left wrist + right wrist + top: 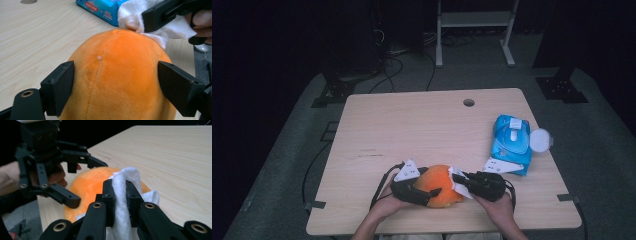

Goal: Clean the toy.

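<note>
Your left gripper [424, 189] clamps the orange plush toy [117, 80] on the bench [422, 125] near edge, while your right gripper [120, 195], jaws closed on the white wipe [123, 202], presses against its right side.

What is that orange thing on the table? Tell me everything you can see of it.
The orange plush toy is a rounded, fuzzy, soft-looking lump with a seam running up its middle and a small pale speck beside the seam. It lies on the wooden table near the front edge. The left hand-held gripper clamps its sides, while the right hand-held gripper presses a white wipe against its top.
</note>
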Tool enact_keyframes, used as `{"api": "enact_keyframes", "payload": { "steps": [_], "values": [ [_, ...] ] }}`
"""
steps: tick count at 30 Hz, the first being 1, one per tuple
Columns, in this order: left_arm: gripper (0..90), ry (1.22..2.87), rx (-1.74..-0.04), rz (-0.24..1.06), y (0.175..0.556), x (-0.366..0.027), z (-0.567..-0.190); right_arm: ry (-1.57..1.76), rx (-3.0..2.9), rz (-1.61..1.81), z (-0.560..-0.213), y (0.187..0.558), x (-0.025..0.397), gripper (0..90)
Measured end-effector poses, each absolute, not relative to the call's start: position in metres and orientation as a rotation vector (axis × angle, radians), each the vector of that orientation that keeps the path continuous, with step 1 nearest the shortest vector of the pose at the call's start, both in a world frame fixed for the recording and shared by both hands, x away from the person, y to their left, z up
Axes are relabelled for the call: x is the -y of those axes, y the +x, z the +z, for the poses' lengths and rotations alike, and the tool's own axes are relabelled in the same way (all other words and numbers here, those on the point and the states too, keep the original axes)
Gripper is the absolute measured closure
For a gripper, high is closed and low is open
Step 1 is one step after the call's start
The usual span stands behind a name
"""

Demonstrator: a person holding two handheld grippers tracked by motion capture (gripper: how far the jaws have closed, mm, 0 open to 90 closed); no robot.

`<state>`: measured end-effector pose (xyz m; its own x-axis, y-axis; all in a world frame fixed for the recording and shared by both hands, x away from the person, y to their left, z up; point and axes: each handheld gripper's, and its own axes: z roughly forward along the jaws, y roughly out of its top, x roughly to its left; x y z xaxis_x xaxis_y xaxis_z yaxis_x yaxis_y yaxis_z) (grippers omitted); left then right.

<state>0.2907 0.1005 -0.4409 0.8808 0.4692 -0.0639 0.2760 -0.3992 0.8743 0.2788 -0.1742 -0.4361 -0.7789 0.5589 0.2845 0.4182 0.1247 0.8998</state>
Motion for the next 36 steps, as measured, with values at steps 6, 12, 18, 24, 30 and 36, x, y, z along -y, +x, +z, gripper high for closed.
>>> {"api": "enact_keyframes", "payload": {
  "steps": [6, 12, 18, 24, 30, 36],
  "values": [
    [16.5, 2.015, -0.535, 0.237, 0.290, -0.098, -0.440, 1.071, -2.266, 1.677, -0.448, 0.285, 0.182, 80.4],
    [15.8, 2.026, -0.508, 0.252, 0.287, -0.094, -0.440, 0.925, -2.288, 1.713, -0.431, 0.272, 0.164, 80.2],
    [15.3, 2.043, -0.485, 0.283, 0.283, -0.087, -0.438, 1.005, -2.273, 1.682, -0.439, 0.280, 0.174, 80.3],
    [14.3, 2.047, -0.471, 0.288, 0.281, -0.087, -0.439, 0.887, -2.287, 1.647, -0.430, 0.270, 0.159, 80.1],
    [14.3, 2.060, -0.449, 0.307, 0.279, -0.080, -0.437, 0.967, -2.254, 1.631, -0.434, 0.275, 0.170, 80.1],
    [14.4, 2.051, -0.447, 0.309, 0.279, -0.081, -0.439, 0.899, -2.274, 1.642, -0.430, 0.272, 0.160, 79.8]
  ]
}}
